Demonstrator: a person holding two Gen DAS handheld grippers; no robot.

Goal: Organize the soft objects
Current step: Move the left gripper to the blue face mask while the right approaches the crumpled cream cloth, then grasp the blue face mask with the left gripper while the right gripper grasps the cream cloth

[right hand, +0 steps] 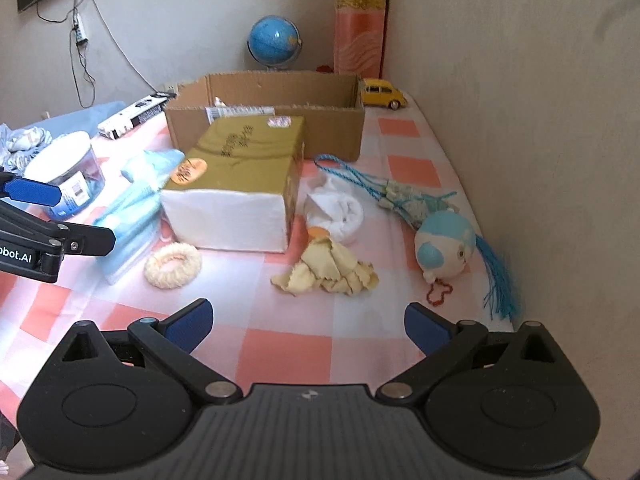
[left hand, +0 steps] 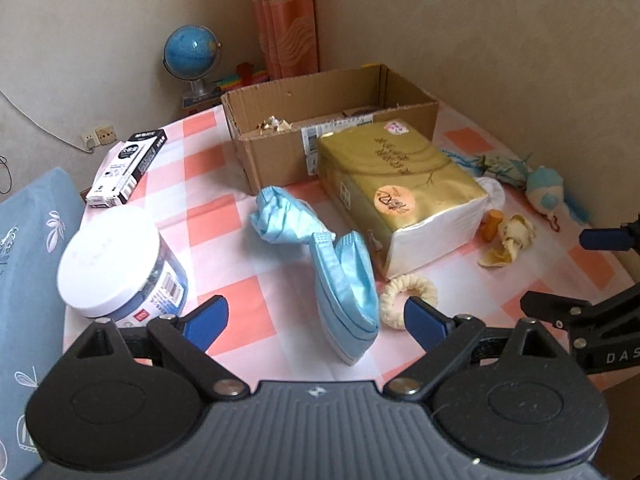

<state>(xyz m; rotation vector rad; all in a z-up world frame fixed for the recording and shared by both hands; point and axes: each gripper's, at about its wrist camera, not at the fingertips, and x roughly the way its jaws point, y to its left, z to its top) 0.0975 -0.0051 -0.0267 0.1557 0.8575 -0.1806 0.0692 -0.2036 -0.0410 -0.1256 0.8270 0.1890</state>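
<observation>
globe (left hand: 192, 54) standing by the wall behind the cardboard box | yellow toy car (right hand: 383, 93) sitting at the table's far corner | white-lidded jar (left hand: 120, 264) standing on the checked tablecloth (left hand: 240, 312) | black-and-white carton (left hand: 126, 166) lying near the jar | curtain (left hand: 286, 16) hanging in the corner

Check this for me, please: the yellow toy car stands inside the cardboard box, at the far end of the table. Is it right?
Not quite. The yellow toy car stands outside the cardboard box, beside its right end, at the far end of the table. The right wrist view shows it.
</observation>
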